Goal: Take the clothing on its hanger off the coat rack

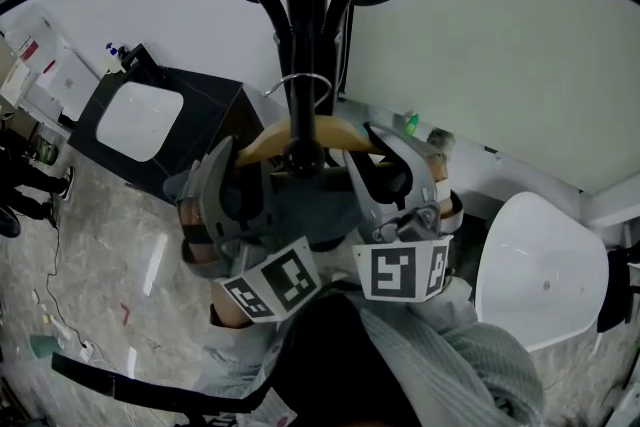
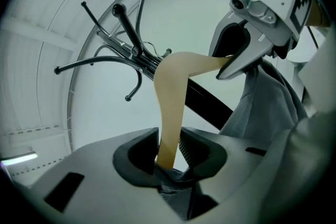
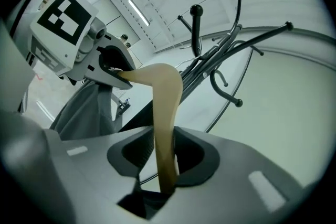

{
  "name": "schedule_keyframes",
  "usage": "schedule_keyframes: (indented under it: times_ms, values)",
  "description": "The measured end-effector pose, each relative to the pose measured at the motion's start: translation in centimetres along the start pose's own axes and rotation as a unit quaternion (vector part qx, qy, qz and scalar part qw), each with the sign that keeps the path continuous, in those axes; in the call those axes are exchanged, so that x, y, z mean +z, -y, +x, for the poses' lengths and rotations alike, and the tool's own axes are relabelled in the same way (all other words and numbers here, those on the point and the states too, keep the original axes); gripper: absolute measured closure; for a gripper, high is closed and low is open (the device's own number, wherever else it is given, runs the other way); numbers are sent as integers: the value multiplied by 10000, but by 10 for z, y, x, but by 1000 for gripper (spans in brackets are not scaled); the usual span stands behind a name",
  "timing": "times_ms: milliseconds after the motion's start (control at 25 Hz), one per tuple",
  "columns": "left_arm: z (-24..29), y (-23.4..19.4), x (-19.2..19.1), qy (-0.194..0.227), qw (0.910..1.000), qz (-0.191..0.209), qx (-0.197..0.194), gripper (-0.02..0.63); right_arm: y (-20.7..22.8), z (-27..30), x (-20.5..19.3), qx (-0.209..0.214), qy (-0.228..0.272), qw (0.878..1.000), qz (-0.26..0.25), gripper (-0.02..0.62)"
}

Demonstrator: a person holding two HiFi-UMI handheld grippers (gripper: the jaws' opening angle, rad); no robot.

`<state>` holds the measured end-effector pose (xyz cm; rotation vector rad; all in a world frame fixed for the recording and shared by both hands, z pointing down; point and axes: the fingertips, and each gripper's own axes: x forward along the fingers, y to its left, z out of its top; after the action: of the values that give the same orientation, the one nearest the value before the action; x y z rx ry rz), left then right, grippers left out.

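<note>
Right, both tools are clamped partway closed on the wooden hanger point(image 1: 262, 143): left gripper point(image 2: 169, 157) on its left arm, right gripper point(image 3: 165, 165) on its right arm, grey clothing point(image 2: 268, 107) draped below. Its long axis runs side to side across the coat rack point(image 1: 300, 15) pole, wire hook point(image 1: 300, 80) midway between the grips, seated on the rack. Neither hand is nearer, so I'd lift both evenly to clear it.

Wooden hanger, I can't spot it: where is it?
Head view centre: wooden hanger hangs at the coat rack pole, left gripper and right gripper each clamping one arm.
</note>
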<state>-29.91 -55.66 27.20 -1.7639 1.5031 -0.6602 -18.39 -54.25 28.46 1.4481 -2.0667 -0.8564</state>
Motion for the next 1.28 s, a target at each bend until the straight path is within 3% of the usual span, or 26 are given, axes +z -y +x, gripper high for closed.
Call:
schedule_keyframes:
  times_ms: [40,600,1000,1280]
  values:
    - [0,-1,0,-17,10000,78,25,489,2,0,0,-38,13,10000,-9,489]
    - [-8,-6,3,-59,9991,415,-2,500,2,-1,6,-26,-61,9999,-90,491]
    - [-25,-21,46,401,9978,525,81,503,36,-32,25,-609,-11,9977,-282,491]
    - [-36,5,94,976,9932,587,-242,505,66,-80,4,-1105,-400,9929,-191,491]
